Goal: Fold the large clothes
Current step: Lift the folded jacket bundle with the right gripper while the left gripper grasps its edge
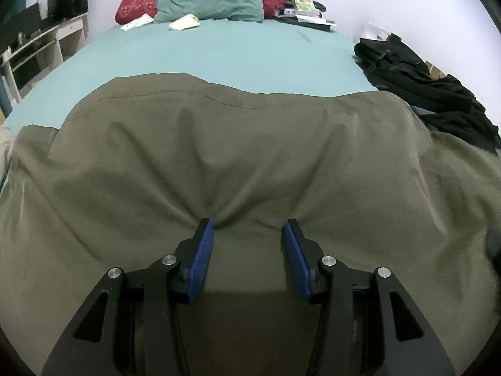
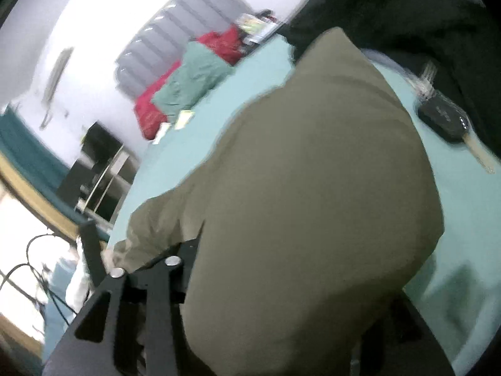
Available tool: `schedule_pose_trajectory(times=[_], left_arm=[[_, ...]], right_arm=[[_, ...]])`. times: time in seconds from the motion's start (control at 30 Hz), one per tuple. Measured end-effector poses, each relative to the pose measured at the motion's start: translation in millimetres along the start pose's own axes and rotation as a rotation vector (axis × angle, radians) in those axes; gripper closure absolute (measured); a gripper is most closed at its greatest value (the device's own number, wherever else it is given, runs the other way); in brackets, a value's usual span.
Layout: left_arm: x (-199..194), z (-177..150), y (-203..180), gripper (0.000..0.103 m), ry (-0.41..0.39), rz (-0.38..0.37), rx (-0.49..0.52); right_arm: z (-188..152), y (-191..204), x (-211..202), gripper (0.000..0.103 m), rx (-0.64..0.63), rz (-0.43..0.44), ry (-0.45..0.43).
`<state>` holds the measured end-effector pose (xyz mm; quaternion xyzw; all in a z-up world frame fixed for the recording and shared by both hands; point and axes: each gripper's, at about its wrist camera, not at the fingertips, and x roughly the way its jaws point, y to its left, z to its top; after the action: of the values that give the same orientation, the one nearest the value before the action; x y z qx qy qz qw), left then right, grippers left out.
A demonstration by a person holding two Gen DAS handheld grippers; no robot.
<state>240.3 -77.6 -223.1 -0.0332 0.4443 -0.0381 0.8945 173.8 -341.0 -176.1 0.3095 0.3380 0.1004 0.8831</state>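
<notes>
A large olive-green garment (image 1: 238,144) lies spread across the near half of the teal bed sheet (image 1: 219,53). My left gripper (image 1: 249,224) points down at its near part with the blue pads (image 1: 200,260) standing apart. Their tips rest on the cloth, and creases fan out from the left tip. In the blurred right wrist view the same olive garment (image 2: 313,172) is draped over my right gripper (image 2: 247,235). Only the left finger (image 2: 188,250) shows there. The pads and the right finger are hidden under the cloth.
A pile of black clothes (image 1: 432,94) lies on the bed's right side, with a car key (image 2: 447,122) on the sheet beside it. A teal pillow (image 1: 213,0), red pillows (image 1: 137,3) and papers (image 1: 184,22) sit at the head. A white desk (image 1: 40,47) stands left.
</notes>
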Motion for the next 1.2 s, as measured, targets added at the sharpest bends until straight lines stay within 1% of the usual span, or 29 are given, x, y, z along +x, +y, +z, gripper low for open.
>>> schedule_pose_trajectory(times=[0.07, 0.1, 0.17, 0.27, 0.3, 0.33, 0.43, 0.5, 0.57, 0.67, 0.73, 0.77, 0.87, 0.93, 1.03, 1.1, 1.13, 1.2], left_arm=[[0, -1, -1, 0.053, -0.001, 0.006, 0.006], [-1, -1, -1, 0.053, -0.002, 0.008, 0.009], [-3, 1, -1, 0.053, 0.004, 0.008, 0.012], [-12, 8, 10, 0.053, 0.063, -0.046, -0.014], [-19, 11, 17, 0.053, 0.087, -0.080, -0.020], [-29, 13, 26, 0.053, 0.086, -0.108, -0.022], [-67, 20, 56, 0.053, 0.021, -0.105, 0.000], [-89, 24, 83, 0.053, -0.002, -0.109, 0.006], [-109, 26, 118, 0.053, -0.018, -0.101, 0.006], [-126, 26, 165, 0.053, -0.044, -0.073, 0.001], [-129, 21, 197, 0.053, -0.052, -0.040, -0.022], [-129, 17, 214, 0.053, -0.041, -0.031, -0.044], [-124, 9, 253, 0.053, -0.005, -0.046, -0.115], [-124, 8, 275, 0.053, 0.016, -0.051, -0.161], [-132, 8, 301, 0.053, -0.001, -0.072, -0.200], [-137, 8, 317, 0.053, -0.013, -0.046, -0.228], [-139, 8, 324, 0.053, -0.017, -0.031, -0.249], [-142, 6, 340, 0.053, -0.023, -0.024, -0.299]], right_arm=[[4, 19, -4, 0.065, -0.059, 0.008, -0.014], [5, 32, -8, 0.066, -0.106, -0.003, -0.022], [7, 49, -13, 0.067, -0.161, -0.016, -0.031], [8, 78, -21, 0.068, -0.254, -0.036, -0.052], [8, 87, -24, 0.068, -0.285, -0.038, -0.059], [8, 98, -26, 0.068, -0.318, -0.043, -0.067], [8, 137, -25, 0.068, -0.421, -0.059, -0.076], [3, 168, -20, 0.068, -0.499, -0.068, -0.071], [-4, 190, -16, 0.068, -0.553, -0.071, -0.064], [-18, 225, -1, 0.068, -0.622, -0.067, -0.040], [-31, 249, 13, 0.068, -0.660, -0.054, -0.011], [-39, 261, 20, 0.068, -0.683, -0.048, 0.006], [-70, 295, 47, 0.068, -0.781, -0.025, 0.069], [-97, 314, 66, 0.069, -0.856, -0.011, 0.121], [-134, 325, 93, 0.072, -0.919, 0.002, 0.222], [-162, 330, 113, 0.072, -0.960, 0.005, 0.304], [-173, 330, 120, 0.072, -0.979, 0.003, 0.332], [-201, 332, 135, 0.071, -1.046, -0.017, 0.397]])
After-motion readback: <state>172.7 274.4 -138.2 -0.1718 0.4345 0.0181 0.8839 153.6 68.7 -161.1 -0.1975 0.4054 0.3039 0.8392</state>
